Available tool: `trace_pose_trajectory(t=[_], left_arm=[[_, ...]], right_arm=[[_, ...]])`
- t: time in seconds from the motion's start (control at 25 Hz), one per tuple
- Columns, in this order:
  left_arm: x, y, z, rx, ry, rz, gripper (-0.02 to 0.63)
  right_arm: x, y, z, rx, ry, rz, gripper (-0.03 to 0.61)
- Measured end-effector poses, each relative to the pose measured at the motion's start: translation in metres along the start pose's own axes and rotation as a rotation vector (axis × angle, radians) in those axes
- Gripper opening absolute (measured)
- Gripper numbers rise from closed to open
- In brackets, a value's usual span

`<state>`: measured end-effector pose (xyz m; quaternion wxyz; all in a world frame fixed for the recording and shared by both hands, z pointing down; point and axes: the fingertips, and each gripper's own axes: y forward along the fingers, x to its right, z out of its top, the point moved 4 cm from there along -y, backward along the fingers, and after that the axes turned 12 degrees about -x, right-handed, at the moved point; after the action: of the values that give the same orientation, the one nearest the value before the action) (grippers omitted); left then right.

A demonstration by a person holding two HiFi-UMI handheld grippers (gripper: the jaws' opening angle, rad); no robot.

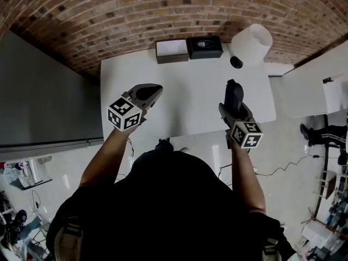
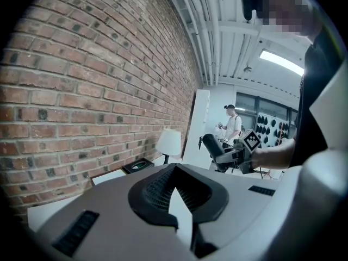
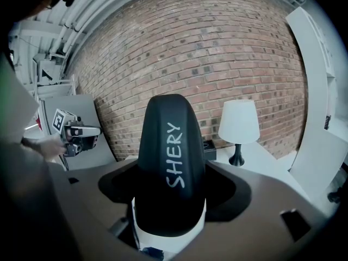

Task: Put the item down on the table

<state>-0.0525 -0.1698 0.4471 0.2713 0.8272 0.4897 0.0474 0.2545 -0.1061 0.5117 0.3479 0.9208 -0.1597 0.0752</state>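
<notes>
A black item [image 3: 171, 162] with "SHERY" lettered in white along it is clamped between the jaws of the right gripper [image 3: 171, 205], which are spread wide around its body; its rounded end is pointed away from the gripper. In the head view, the item [image 1: 234, 93] is seen above the near right part of the white table [image 1: 185, 91], held clear of the surface. The left gripper [image 1: 145, 95] is held over the table's near left part, its jaws brought together with nothing between them. At the table's far edge, a white-topped box [image 1: 172, 50], a black box [image 1: 205, 47] and a white-shaded lamp [image 1: 250, 44] are ranged before a brick wall [image 1: 163, 10].
</notes>
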Motion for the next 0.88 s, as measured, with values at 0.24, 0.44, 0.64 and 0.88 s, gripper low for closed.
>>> trace_pose_trajectory(t=[0.24, 0.44, 0.64, 0.88], left_arm=[[-0.018, 0.003, 0.002, -0.001, 0.003, -0.016, 0.014], [-0.03, 0.006, 0.005, -0.007, 0.004, -0.026, 0.014], [-0.04, 0.01, 0.005, -0.013, 0.003, -0.031, 0.014], [-0.052, 0.015, 0.005, -0.022, 0.001, -0.036, 0.014]], right_arm=[[-0.002, 0.014, 0.006, -0.004, 0.01, -0.019, 0.35], [-0.004, 0.024, 0.012, -0.012, 0.01, -0.023, 0.35], [-0.003, 0.035, 0.011, -0.028, 0.014, -0.027, 0.35], [0.004, 0.053, 0.003, -0.062, 0.031, -0.039, 0.35]])
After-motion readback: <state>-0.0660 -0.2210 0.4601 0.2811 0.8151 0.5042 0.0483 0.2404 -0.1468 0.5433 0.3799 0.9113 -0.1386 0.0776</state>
